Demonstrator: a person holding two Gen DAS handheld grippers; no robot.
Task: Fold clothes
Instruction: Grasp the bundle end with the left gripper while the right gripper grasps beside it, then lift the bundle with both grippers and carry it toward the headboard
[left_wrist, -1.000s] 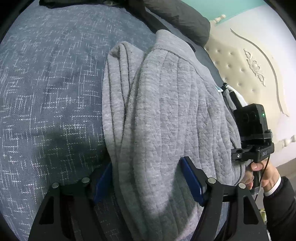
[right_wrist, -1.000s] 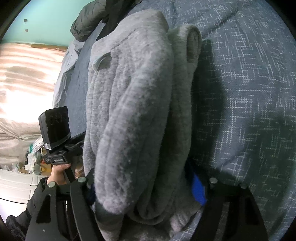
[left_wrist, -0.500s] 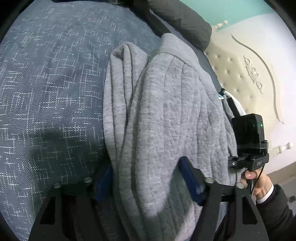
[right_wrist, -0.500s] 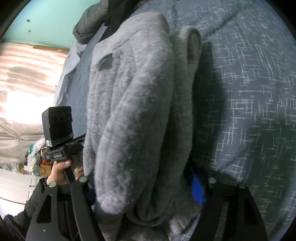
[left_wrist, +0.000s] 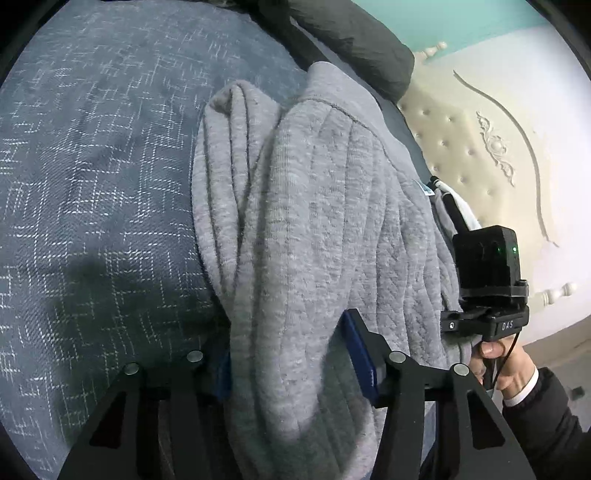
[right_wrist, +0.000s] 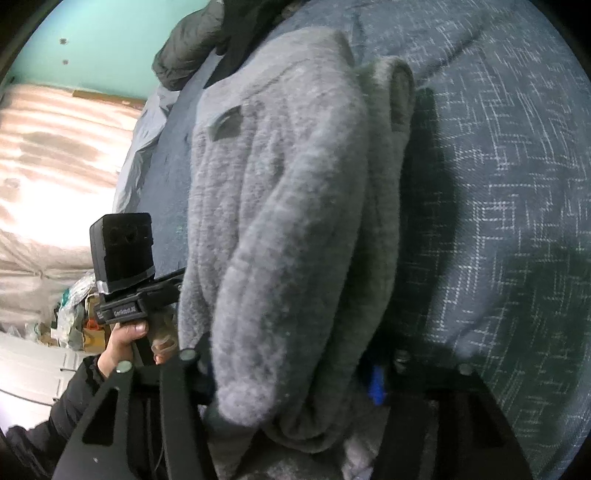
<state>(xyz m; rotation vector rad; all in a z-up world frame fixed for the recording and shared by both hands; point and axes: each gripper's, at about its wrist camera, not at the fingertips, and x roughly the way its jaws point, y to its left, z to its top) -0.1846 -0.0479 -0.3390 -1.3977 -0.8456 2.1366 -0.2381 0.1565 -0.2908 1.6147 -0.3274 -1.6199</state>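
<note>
A folded grey quilted sweatshirt (left_wrist: 317, 229) lies in a long bundle on the blue-grey bed cover (left_wrist: 96, 192). My left gripper (left_wrist: 288, 343) straddles its near end. Its jaws are closing, and the blue pads (left_wrist: 360, 350) press into the fabric from both sides. In the right wrist view the same sweatshirt (right_wrist: 280, 221) fills the gap of my right gripper (right_wrist: 288, 365), gripped between the black finger and the blue pad (right_wrist: 375, 380). Each view shows the other tool's camera body at the bundle's side: the right one (left_wrist: 487, 280) and the left one (right_wrist: 123, 254), each held by a hand.
A dark padded jacket (left_wrist: 354, 33) lies at the far end of the bed. A cream tufted headboard (left_wrist: 476, 155) and teal wall stand beyond it. Off the bed's other side are pale bedding (right_wrist: 55, 177) and floor clutter (right_wrist: 74, 314). The bed cover (right_wrist: 509, 192) spreads wide beside the bundle.
The left jaws have drawn in on the bundle. The right tool has shifted a little sideways with its end of the sweatshirt. The sweatshirt stays folded on the bed.
</note>
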